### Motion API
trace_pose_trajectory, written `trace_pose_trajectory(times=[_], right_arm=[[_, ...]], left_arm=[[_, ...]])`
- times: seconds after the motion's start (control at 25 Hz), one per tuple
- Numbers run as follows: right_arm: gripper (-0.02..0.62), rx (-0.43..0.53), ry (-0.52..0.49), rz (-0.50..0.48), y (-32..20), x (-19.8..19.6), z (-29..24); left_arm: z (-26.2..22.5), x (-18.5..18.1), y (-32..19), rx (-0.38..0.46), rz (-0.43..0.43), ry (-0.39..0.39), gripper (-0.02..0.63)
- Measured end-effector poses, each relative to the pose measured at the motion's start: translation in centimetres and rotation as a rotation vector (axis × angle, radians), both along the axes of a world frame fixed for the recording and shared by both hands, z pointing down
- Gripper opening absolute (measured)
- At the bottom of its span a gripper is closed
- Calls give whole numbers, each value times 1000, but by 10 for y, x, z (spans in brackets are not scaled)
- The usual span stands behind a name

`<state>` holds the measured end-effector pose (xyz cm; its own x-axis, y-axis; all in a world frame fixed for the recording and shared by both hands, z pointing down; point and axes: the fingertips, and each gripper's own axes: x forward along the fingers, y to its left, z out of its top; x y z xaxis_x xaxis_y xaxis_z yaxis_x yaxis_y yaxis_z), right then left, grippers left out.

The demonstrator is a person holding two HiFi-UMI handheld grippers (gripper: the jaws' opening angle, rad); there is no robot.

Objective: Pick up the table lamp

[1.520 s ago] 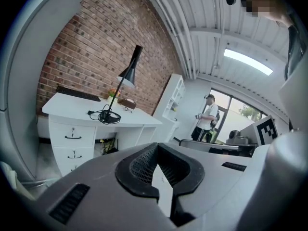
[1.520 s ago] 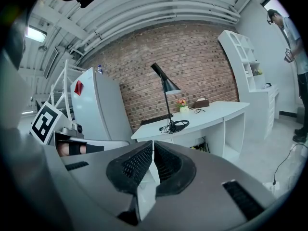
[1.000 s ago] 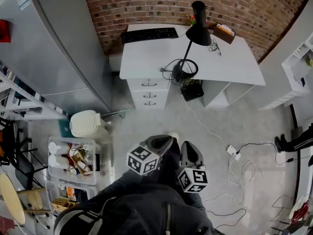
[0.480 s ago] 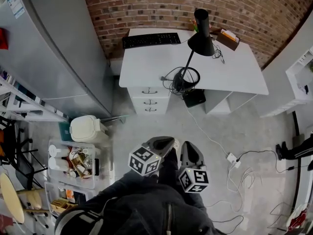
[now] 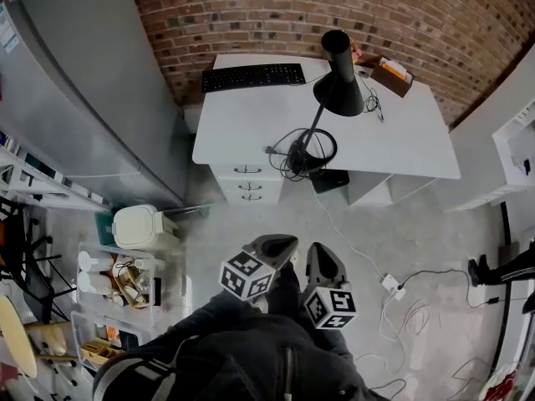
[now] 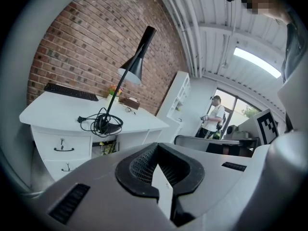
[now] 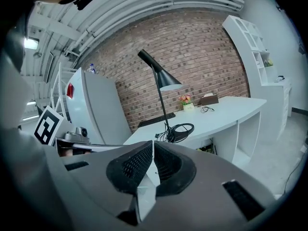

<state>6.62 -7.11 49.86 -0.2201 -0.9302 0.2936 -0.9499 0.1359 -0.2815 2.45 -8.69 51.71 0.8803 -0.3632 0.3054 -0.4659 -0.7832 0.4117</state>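
Note:
The black table lamp [image 5: 338,76] stands on the white desk [image 5: 401,140] against the brick wall, its round base [image 5: 314,149] ringed by its coiled cord. It also shows in the left gripper view, lamp [image 6: 136,64], and in the right gripper view, lamp [image 7: 160,79]. Both grippers are over the floor, well short of the desk, pointing toward it. My left gripper [image 5: 282,242] [image 6: 155,159] is shut with nothing in it. My right gripper [image 5: 322,250] [image 7: 152,154] is shut and empty too.
A black keyboard [image 5: 253,76] and a brown box [image 5: 390,71] lie on the desk; drawers [image 5: 247,182] sit below. A grey cabinet [image 5: 75,98], a white bin [image 5: 142,226] and cluttered clear boxes [image 5: 117,276] stand left. Cables and a power strip [image 5: 390,284] lie on the floor at right. A person [image 6: 212,118] stands far off.
The desk and lamp have come closer in the head view as I walk toward them. Both grippers stay shut and keep their place in front of me.

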Motion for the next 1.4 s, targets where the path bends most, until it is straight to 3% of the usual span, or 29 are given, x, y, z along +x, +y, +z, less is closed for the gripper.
trace_pose_trajectory(times=[1.4], right_arm=[[14,36,-69,-147,-187,91,-2]], left_arm=[[7,70,-168,33,-148,-56,8]])
